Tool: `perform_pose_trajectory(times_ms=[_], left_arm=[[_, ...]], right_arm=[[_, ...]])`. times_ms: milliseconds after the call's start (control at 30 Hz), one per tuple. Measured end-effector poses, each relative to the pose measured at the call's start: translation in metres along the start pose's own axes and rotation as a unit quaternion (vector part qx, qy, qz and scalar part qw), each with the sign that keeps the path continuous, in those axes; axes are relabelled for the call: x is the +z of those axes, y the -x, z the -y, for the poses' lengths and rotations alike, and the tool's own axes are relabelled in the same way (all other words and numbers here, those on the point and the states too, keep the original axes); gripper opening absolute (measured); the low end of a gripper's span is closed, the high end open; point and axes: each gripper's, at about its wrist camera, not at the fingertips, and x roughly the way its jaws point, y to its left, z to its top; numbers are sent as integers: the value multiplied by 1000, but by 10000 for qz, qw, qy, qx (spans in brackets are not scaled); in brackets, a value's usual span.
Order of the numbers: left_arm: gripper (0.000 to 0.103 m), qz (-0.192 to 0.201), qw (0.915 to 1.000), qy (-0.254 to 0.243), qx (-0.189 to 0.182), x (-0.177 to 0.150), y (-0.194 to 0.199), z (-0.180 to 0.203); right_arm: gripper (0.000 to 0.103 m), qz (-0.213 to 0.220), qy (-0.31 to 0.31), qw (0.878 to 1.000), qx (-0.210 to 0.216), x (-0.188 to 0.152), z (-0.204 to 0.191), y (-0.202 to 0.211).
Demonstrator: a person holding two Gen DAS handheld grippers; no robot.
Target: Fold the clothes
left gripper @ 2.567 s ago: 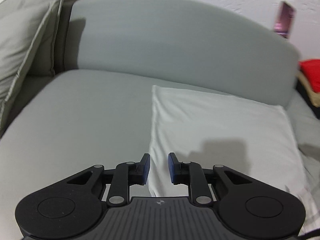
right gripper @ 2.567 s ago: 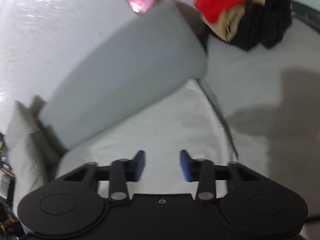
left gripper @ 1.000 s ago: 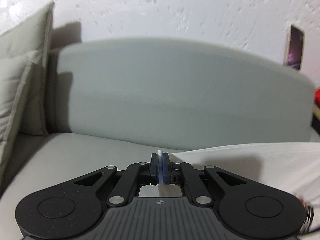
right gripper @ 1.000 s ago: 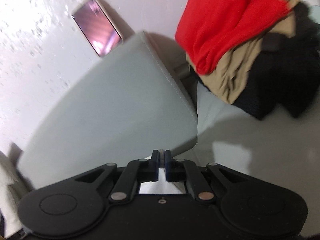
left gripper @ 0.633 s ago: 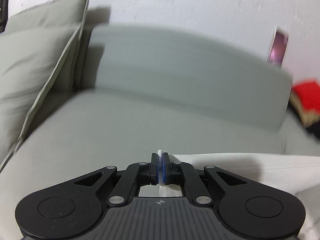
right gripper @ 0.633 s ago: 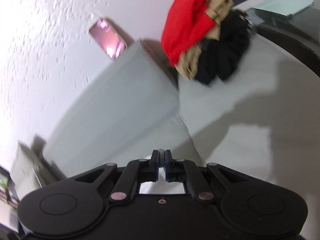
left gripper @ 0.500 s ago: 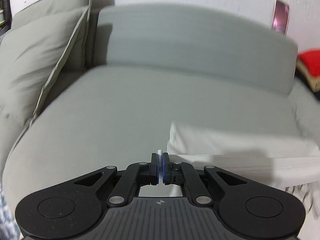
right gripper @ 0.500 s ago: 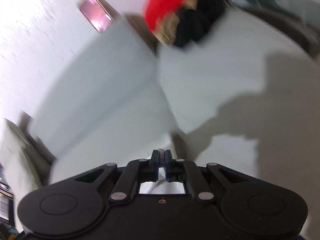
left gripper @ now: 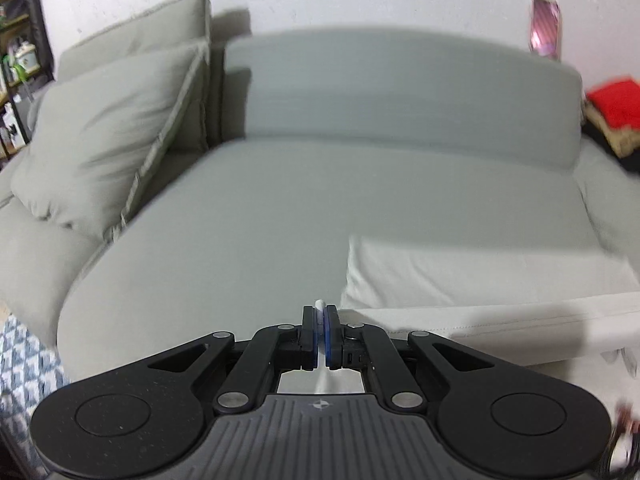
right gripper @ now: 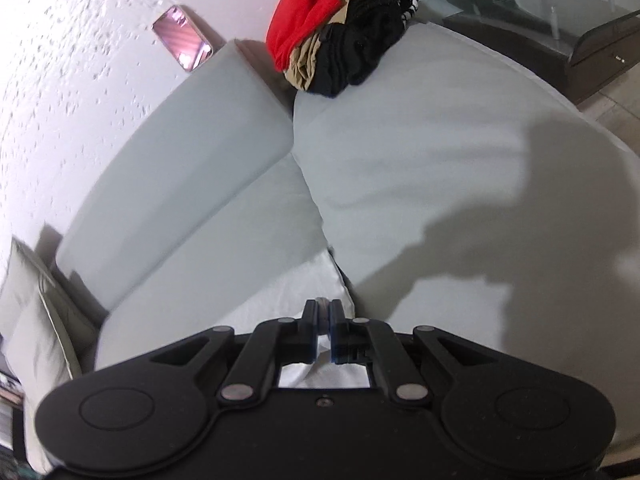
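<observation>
Left wrist: left hand-held gripper [left gripper: 320,312] pinches white cloth [left gripper: 472,280], half-folded, top layer doubled over. Right hand-held gripper [right gripper: 323,308] clamps its other edge on the sofa [right gripper: 420,184].

1 white cloth [left gripper: 472,280], 2 cushions [left gripper: 104,132], 1 phone [right gripper: 182,42], 1 clothes pile [right gripper: 340,28]

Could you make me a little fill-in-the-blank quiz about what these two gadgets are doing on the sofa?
1. Each hand-held gripper, left and right, is clamped on a ____ cloth.
2. The cloth lies on a grey ____.
3. The top garment in the clothes pile is ____.

Missing words: white; sofa; red
</observation>
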Motion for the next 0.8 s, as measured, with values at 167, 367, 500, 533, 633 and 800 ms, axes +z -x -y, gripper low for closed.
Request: perform_pose_trajectory(times_ms=[167,367,500,533,633,800], left_arm=[[4,-596,9979,-146,183,-23,-29,9],[21,-559,9975,-423,59,-18,-2,-3],[27,-59,9981,-562,-246,-11,44,-21],[27,47,9973,-593,-419,-11,53,-22],[28,159,9931,-588,-1006,-10,55,-11],[28,-144,9877,-1025,-1169,-4,1,52]], right_arm=[[5,-52,167,9997,-185,-16,8,7],[10,-53,355,9992,-189,-27,10,32],[23,99,468,9987,173,-27,2,78],[34,114,514,9982,295,-27,-1,87],[39,-58,704,9960,554,-29,-9,87],[22,-843,1167,9886,445,-35,-46,20]])
